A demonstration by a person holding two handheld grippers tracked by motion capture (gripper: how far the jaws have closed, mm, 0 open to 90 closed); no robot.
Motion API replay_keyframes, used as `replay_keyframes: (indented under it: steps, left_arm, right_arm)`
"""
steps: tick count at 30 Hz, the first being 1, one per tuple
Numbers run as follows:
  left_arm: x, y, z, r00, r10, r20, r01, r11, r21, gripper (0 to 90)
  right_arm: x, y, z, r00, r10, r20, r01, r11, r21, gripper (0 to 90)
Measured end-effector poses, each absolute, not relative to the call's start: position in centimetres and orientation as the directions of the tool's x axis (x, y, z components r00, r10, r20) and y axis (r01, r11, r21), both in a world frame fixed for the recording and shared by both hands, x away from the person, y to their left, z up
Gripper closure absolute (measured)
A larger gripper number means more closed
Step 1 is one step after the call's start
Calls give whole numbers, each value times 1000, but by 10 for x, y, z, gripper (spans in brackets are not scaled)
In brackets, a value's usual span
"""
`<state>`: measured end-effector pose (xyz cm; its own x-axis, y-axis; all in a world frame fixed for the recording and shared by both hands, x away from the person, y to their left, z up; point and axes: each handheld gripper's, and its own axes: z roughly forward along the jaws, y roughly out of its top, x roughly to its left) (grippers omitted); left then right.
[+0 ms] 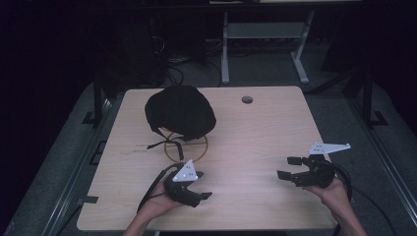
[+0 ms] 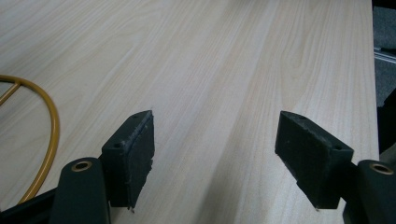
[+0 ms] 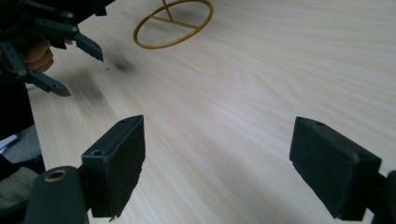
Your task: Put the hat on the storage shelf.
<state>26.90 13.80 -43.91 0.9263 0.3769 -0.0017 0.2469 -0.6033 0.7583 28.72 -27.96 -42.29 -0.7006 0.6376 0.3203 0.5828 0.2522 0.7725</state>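
Observation:
A black, rounded hat-like object (image 1: 179, 110) with dangling straps sits at the back left of the wooden table (image 1: 255, 132), resting on a thin yellow ring (image 1: 201, 147). My left gripper (image 1: 203, 185) is held low near the front edge, in front of the ring, with its jaws open and nothing between them (image 2: 215, 154). The ring's curve (image 2: 51, 126) shows at the left of the left gripper view. My right gripper (image 1: 287, 167) hovers over the right front of the table, open and empty (image 3: 217, 163). The ring (image 3: 173, 23) and the left gripper (image 3: 70, 51) lie ahead of it.
A round cable hole (image 1: 247, 100) sits near the table's far edge. Behind the table stand the white legs of another desk (image 1: 225, 54) and some cables on the floor. Bare wood stretches between the two grippers and to the right of the hat.

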Motion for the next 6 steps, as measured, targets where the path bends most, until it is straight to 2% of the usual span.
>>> replay_keyframes:
  steps: [6]
  left_arm:
    - [270, 137, -440, 930, 367, 1, 240, -610, 755, 284]
  right_arm:
    - [272, -278, -431, -701, 644, 305, 574, 257, 777, 178]
